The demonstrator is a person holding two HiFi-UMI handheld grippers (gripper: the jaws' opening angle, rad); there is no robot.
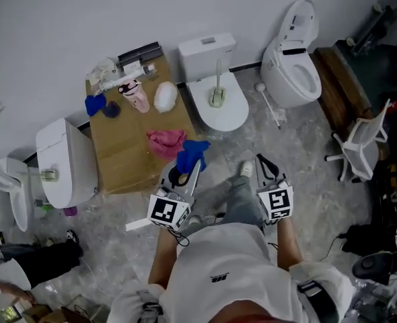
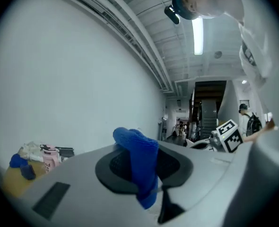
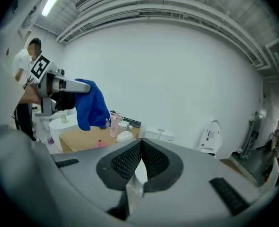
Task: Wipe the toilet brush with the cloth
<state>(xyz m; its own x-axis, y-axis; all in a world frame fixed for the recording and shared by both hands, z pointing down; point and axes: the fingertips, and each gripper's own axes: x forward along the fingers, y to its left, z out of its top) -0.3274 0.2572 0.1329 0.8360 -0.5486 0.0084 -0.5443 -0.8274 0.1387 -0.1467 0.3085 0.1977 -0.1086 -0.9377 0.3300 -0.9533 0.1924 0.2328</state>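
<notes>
Before the middle toilet (image 1: pixel 235 116), the left gripper (image 1: pixel 185 173) pinches the limp blue cloth (image 1: pixel 193 152); the closed, empty right gripper (image 1: pixel 266 170) should probably take the light toilet brush (image 1: pixel 217 85) by its stiff handle.

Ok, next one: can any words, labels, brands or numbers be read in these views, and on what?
Nothing reads clearly in any view.
White shirt: small dark logo on the back, too small to read.
Pink bottle: dark print on its side, blurred.
Packets on the cardboard box: print too small to read.
Marker cubes: black-and-white square patterns only, no letters.
</notes>
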